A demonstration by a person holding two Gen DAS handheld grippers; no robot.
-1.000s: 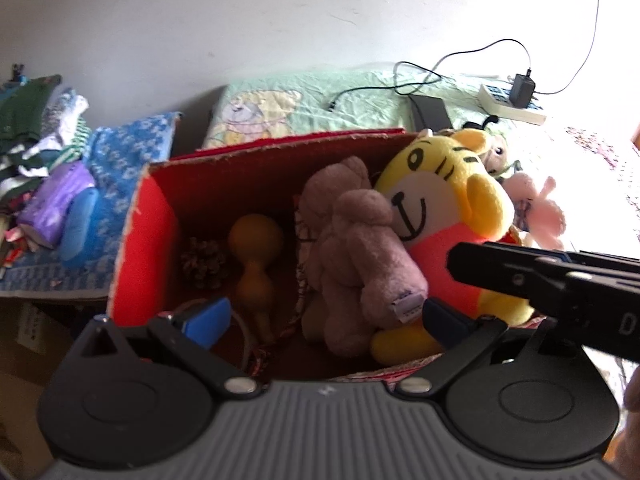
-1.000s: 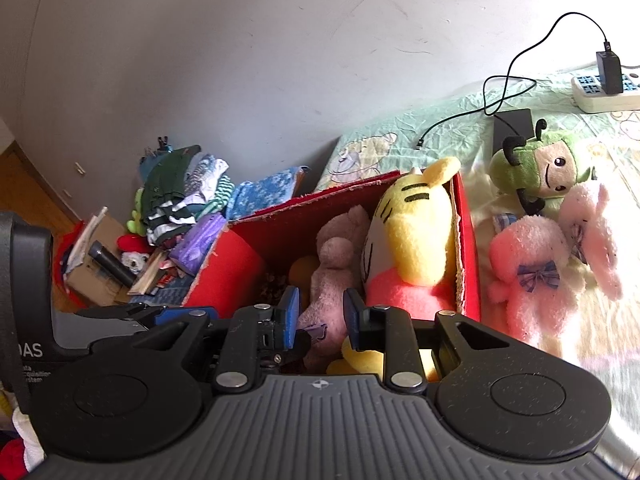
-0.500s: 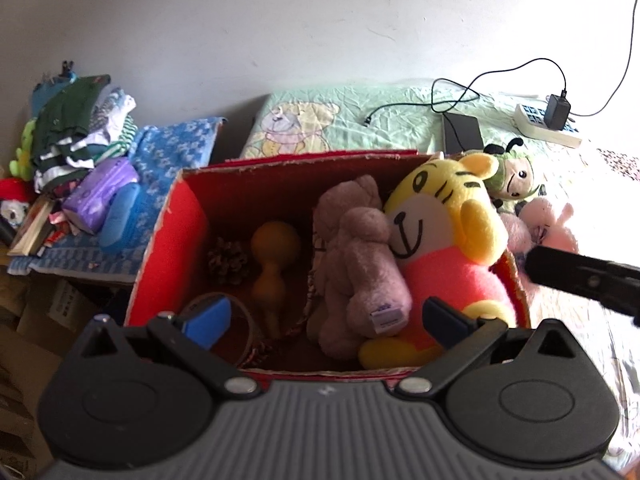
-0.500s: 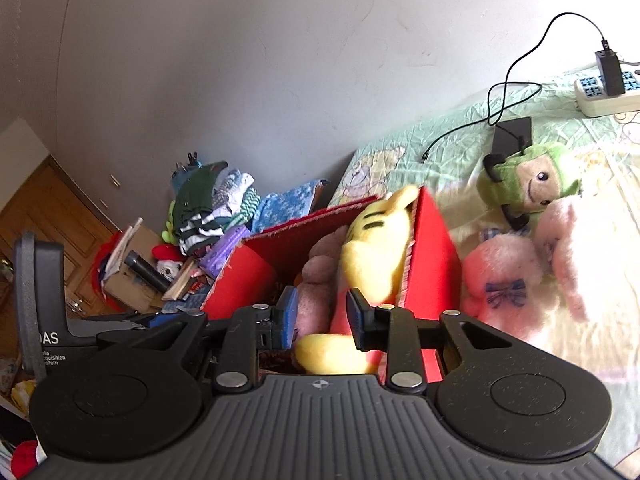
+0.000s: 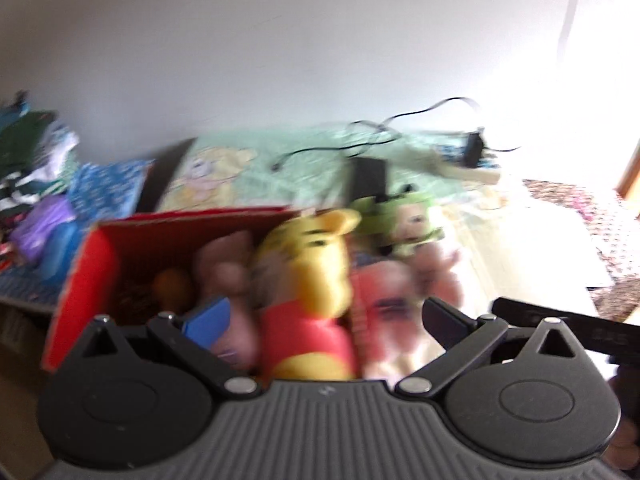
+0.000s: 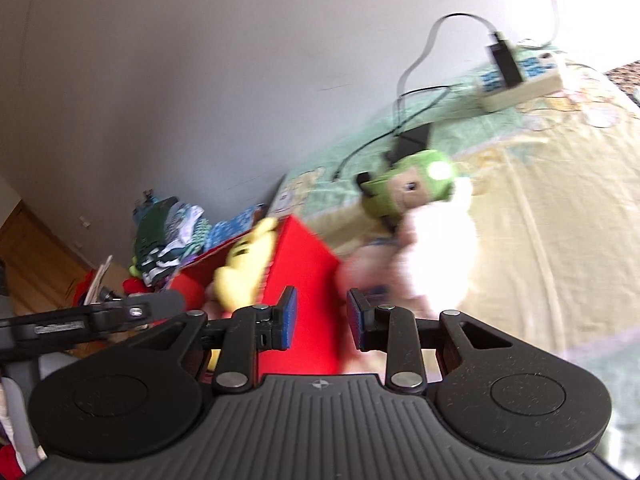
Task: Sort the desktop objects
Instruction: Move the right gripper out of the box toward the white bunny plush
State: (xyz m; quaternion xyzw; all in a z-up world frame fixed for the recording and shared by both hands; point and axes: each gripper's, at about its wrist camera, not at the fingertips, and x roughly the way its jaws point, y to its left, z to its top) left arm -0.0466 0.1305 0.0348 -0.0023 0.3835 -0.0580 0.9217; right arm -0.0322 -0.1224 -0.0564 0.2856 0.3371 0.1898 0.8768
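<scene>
A: Both views smeared by motion. Left gripper (image 5: 324, 316) spread wide, nothing between the blue pads, hanging above the near edge of the red box (image 5: 86, 268).

B: Inside the box?

A: Yellow tiger plush (image 5: 312, 272) in a red shirt, upright against the right wall; mauve plush (image 5: 224, 276) just beside it on the left; something orange and round (image 5: 170, 286) further left, too blurred to name. Outside the right wall, on the green-and-yellow bedsheet (image 5: 280, 168): green plush (image 5: 400, 216), with pink plush (image 5: 400, 300) nearer the camera, touching the box wall or very close; cannot tell which.

B: Right gripper?

A: Right gripper (image 6: 322, 320) parted to a moderate gap, empty, blue pads framing the red corner of the box (image 6: 308, 264). Pink plush (image 6: 432, 264) just beyond the right pad, washed out by glare; green plush (image 6: 412, 190) behind it. Yellow ear of the tiger (image 6: 248, 264) poking over the box rim.

B: Any writing?

A: White lettering on the black bar of the other gripper at the left edge of the right view, unreadable through blur. A small round mark on each grey housing, nothing legible. Power strip (image 6: 520, 88) with a black charger plugged in, far back on the sheet.
</scene>
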